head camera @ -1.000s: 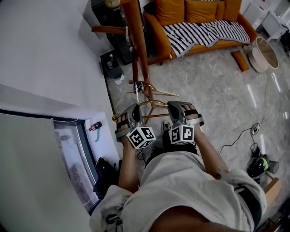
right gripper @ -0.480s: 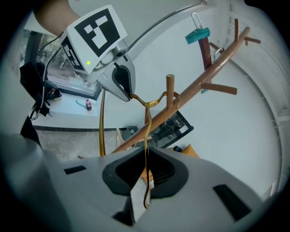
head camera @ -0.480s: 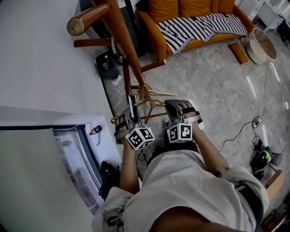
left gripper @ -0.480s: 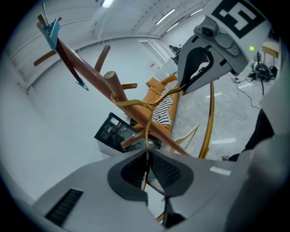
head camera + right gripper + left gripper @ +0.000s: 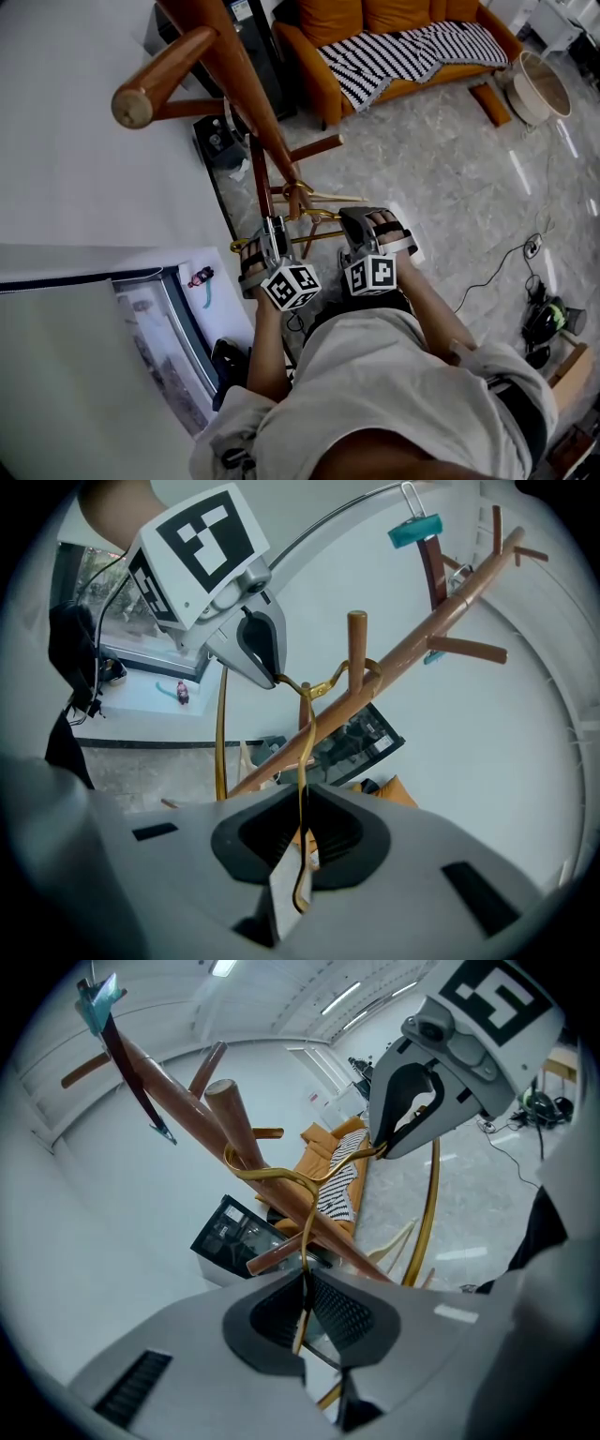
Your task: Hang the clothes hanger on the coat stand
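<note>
While the gold wire hanger [image 5: 314, 240] is clamped by both grippers, with the jaws of the left gripper [image 5: 273, 231] closed on the thin wire of one shoulder and those of the right gripper [image 5: 356, 225] closed on the other, its hook [image 5: 267, 1173] is held at the foot of a peg [image 5: 232, 1115] on the wooden coat stand [image 5: 234, 66]. A slip is to be feared. The wire is thin and smooth, so the hanger could be twisted in the pads if the hook is caught on the trunk. If it is released before the hook is seated over the peg, it could be dropped to the floor [image 5: 441, 178]. Whether the hook is round the peg or only beside it cannot be settled. In the head view that spot is small and crowded by the trunk, and the stand's top is cut off by the frame.
</note>
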The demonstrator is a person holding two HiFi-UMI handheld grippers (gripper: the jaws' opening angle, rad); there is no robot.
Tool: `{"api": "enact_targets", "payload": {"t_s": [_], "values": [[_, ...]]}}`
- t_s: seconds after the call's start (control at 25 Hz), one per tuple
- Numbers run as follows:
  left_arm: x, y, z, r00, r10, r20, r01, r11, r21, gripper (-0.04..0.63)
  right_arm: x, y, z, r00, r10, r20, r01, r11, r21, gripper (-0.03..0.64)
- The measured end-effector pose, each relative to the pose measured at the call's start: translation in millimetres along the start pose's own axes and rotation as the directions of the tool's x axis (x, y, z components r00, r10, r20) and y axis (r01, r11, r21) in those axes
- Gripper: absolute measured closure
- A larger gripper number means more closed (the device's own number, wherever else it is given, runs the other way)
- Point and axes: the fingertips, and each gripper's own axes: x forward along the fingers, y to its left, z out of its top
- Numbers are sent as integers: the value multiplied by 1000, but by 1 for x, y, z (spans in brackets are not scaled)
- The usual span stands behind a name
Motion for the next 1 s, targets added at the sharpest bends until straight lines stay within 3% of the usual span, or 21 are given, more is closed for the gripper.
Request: {"api": "enact_targets", "payload": {"t_s": [0.44, 1.0], "values": [[10, -8, 5, 1000, -8, 13, 8, 1000, 8, 561, 3, 0, -13, 1000, 10, -27, -10, 1000, 8, 598], [17, -15, -3, 1000, -2, -14, 2, 999, -35, 561, 12, 7, -18, 1000, 11, -15, -10, 1000, 4, 597]]}}
